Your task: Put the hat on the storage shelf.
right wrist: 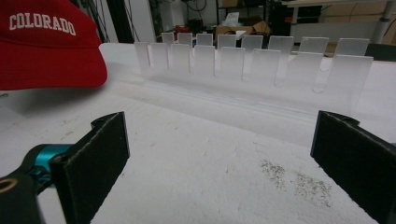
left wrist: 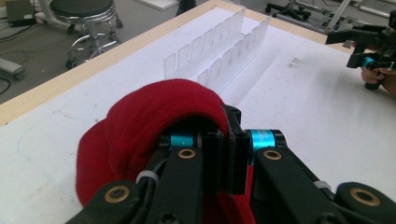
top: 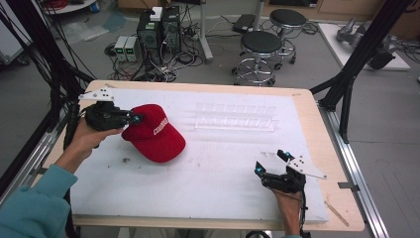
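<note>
A red cap (top: 156, 134) with white "COLORADO" lettering lies on the white table mat (top: 208, 178), left of centre. My left gripper (top: 132, 119) is shut on the cap's back edge; in the left gripper view the red cloth (left wrist: 159, 112) bulges over the pinching jaws. My right gripper (top: 271, 162) stands open near the front right of the mat, with nothing between its pads (right wrist: 95, 158). From there the cap (right wrist: 46, 42) shows at the upper left.
A clear acrylic slotted rack (top: 235, 119) lies on the mat behind centre, straight ahead of the right gripper as the rack (right wrist: 252, 65). Two stools (top: 260, 49), computers and cables stand on the floor beyond the table. Black frame posts flank both sides.
</note>
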